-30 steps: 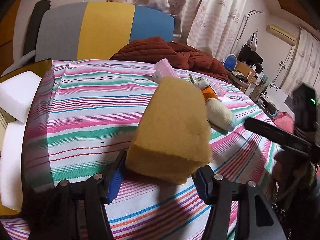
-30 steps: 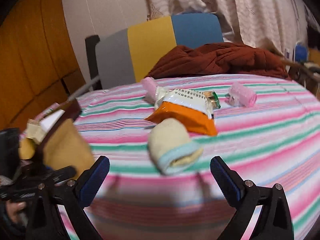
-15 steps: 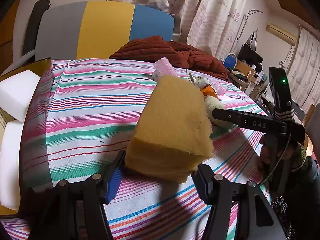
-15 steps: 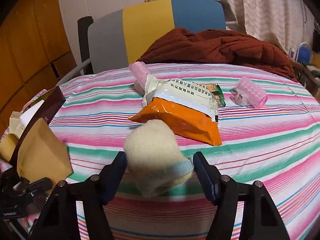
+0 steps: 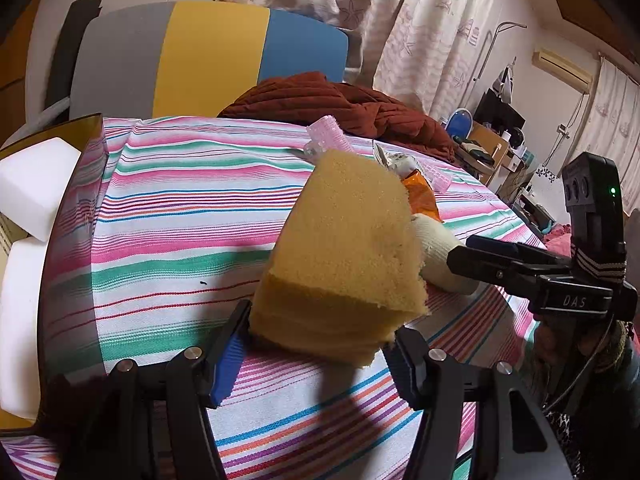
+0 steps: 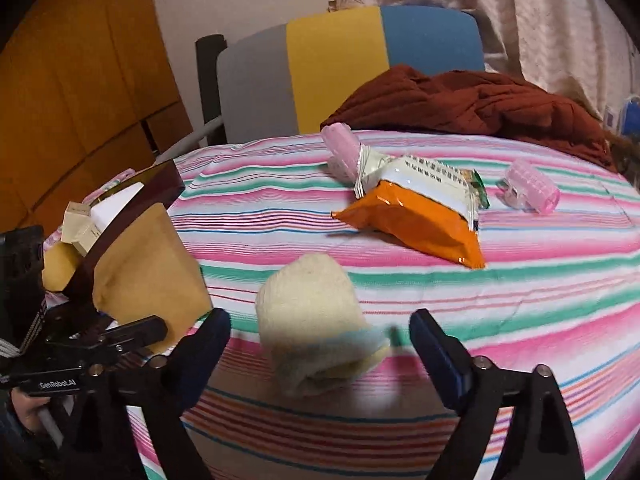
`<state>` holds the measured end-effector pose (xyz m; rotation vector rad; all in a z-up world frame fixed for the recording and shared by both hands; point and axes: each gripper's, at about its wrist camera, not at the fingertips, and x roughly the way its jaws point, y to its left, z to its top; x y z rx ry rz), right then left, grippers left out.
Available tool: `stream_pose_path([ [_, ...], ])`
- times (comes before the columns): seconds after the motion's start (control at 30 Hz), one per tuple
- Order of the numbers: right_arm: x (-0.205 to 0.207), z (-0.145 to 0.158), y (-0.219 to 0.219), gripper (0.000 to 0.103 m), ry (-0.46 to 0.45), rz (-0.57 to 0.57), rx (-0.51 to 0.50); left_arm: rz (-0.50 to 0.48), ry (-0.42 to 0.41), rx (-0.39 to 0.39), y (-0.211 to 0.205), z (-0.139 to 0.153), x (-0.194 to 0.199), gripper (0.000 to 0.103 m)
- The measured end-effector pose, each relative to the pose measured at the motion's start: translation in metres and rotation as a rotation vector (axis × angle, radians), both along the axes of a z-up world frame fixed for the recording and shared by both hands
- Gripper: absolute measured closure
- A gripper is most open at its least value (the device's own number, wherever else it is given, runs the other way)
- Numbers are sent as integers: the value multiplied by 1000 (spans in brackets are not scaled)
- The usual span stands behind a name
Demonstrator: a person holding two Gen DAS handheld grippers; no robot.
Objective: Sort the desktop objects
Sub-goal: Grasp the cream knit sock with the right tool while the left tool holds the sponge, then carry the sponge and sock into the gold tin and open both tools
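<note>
Left tool (image 5: 316, 344): clamped on the yellow sponge (image 5: 344, 256), which sticks up and forward from between its fingers, above the striped cloth.
Right tool (image 6: 320, 340): fingers wide apart, straddling the rolled cream sock (image 6: 316, 320) with a gap on each side; nothing gripped.
Rolled cream sock: lying on the surface (image 6: 540, 280), pale blue cuff towards the camera, just right of the sponge in the left wrist view.
Writing on the tools: "DAS" reads white on the right tool's black body in the left wrist view; "GenRobot.AI" on the left tool's body in the right wrist view. A green light glows on the right tool's housing.
Snack packet (image 6: 416, 216): orange and white, flat beyond the sock; black print runs across its white part, too small to read.
Pink hair rollers: one (image 6: 340, 152) touching the packet's far left end, another (image 6: 528, 186) apart to its right.
Dark box (image 5: 68, 216): at the left edge, white foam blocks (image 5: 32, 188) inside.
Far edge: a rust-red quilted garment (image 6: 472, 104) heaped on the surface.
Behind: a chair back (image 6: 348, 68) in grey, yellow and blue, then patterned curtains (image 5: 420, 20).
</note>
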<state>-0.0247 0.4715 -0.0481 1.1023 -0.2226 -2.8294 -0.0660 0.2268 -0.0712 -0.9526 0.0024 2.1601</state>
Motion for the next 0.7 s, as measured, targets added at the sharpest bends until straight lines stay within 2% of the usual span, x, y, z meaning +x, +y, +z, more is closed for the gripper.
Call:
stream_pose_path([
  [0.17,-17,-5,-5,7,-34,67,28,0,0,0,0,0,0,40],
  [0.2,-20,-7,-7,10,-43,71,32,1,0,0,0,0,1,40],
  [0.23,-23,-9,-9,26,-52,76,36,0,0,1,0,0,1,40],
  [0.27,-23,-10,-11,36,-57,70,50,0,-1,2,0,0,1,40],
  [0.3,-22,-11,-13,38,-59,58,71,0,-2,3,0,0,1,40],
  [0.4,-12,-10,-16,40,-41,1,66,0,-3,5,0,0,0,40],
  [0.6,6,-21,-10,45,-23,-121,-36,-1,-4,10,-1,0,1,40],
  [0.7,6,-22,-11,45,-17,-133,-23,-7,8,13,-3,4,4,40],
])
